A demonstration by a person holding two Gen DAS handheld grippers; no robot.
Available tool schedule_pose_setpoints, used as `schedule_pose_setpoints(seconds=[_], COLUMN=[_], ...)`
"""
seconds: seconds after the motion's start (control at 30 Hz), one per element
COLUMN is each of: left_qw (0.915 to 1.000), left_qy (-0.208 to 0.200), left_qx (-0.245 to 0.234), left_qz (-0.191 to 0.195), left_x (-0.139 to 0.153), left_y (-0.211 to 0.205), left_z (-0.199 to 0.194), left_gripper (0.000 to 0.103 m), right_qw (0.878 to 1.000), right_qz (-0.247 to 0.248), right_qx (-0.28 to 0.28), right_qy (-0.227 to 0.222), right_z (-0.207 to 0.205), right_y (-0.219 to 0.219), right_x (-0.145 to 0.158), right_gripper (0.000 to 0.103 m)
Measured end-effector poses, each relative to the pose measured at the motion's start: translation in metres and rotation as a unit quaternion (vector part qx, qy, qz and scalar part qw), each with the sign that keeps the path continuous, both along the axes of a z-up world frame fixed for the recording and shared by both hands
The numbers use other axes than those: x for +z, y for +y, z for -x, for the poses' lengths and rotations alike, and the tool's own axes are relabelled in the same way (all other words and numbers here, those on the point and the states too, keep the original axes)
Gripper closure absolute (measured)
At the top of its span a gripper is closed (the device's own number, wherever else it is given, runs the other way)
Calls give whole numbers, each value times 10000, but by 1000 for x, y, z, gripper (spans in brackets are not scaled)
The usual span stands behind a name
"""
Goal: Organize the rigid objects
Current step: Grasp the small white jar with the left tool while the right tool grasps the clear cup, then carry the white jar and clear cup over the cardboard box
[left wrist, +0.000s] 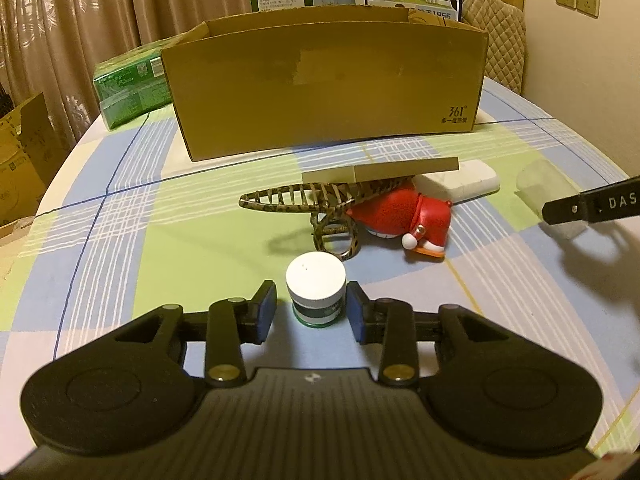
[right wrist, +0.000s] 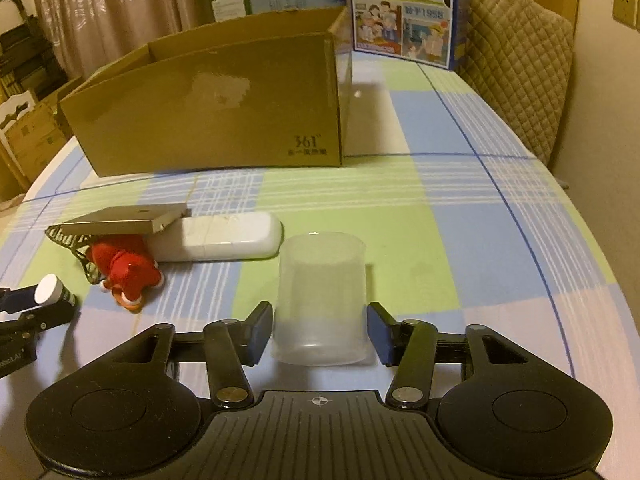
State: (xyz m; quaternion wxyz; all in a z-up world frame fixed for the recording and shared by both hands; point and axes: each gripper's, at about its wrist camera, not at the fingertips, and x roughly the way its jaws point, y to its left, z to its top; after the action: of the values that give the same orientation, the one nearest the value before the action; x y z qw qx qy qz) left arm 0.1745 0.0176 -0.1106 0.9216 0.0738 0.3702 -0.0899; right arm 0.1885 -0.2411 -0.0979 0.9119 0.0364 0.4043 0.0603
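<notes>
The checked tablecloth (right wrist: pixel 460 208) carried everything, and the open cardboard box (left wrist: pixel 320 92) at its far side served as the landmark, presumably the place the loose items were meant to go. In front of the box lay a heap: a flat tan slab (left wrist: pixel 380 170) propped at a tilt on a leopard-print hair claw (left wrist: pixel 304 200), with a red toy figure (left wrist: pixel 400 216) and a white oblong case (left wrist: pixel 464 182) touching or tucked beneath it. Nearer than the heap, well in front of the box's right end, stood the translucent plastic cup (right wrist: pixel 320 300), upright, between the fingers of the right gripper (right wrist: pixel 320 330); its pads (right wrist: pixel 260 332) stood just clear of the cup's walls, so the jaws looked released, not clamped. In front of the box's middle, close beside the hair claw, the small white-lidded jar (left wrist: pixel 316 294) stood upright between the fingers of the left gripper (left wrist: pixel 312 312), and gaps showed on both sides there too, so that pair also gripped nothing. The risks, as I judged them: the cup's thin, smooth walls could flex or slip if squeezed low and off-centre, tipping it toward the white case; the jar, squat and slick-lidded, could skid out toward the hair claw if one pad met it first; and any nudge to the claw would probably bring the tilted slab sliding down.
</notes>
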Motion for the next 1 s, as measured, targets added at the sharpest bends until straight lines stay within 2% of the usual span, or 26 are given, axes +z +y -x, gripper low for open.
schedule_pose_setpoints(seconds=[0.1,0.3,0.33,0.5,0.53,0.6,0.63,0.77,1.0], left_qw=[10000,10000,10000,10000,10000,10000,10000,9999,9996], left_qy=[-8,-13,-8,59,64,48,37,-60,-235], left_qx=[11,21,5,6,8,7,9,-6,-95], left_qz=[10,28,32,46,54,69,77,113,121], left_x=[-1,-1,-1,0,1,3,4,14,37], left_y=[0,0,0,0,0,1,1,0,-6], left_z=[-2,-4,-4,-4,-4,-3,-3,1,3], left_gripper=[71,71,76,78,78,78,78,78,78], right_qw=[9999,9999,9999,9998,9996,9992,9993,9982,9970], right_qz=[-68,-94,-84,192,254,371,338,396,5], right_qx=[-42,-33,-49,59,74,99,116,186,261], right_qy=[-67,-62,-62,-74,-73,-66,-68,-410,-727], right_z=[-3,-9,-9,-12,-12,-12,-11,-4,-1], right_y=[0,2,2,9,11,14,14,20,23], right_x=[0,-4,-5,-7,-8,-7,-6,12,46], right_gripper=[45,45,45,45,46,55,55,55,55])
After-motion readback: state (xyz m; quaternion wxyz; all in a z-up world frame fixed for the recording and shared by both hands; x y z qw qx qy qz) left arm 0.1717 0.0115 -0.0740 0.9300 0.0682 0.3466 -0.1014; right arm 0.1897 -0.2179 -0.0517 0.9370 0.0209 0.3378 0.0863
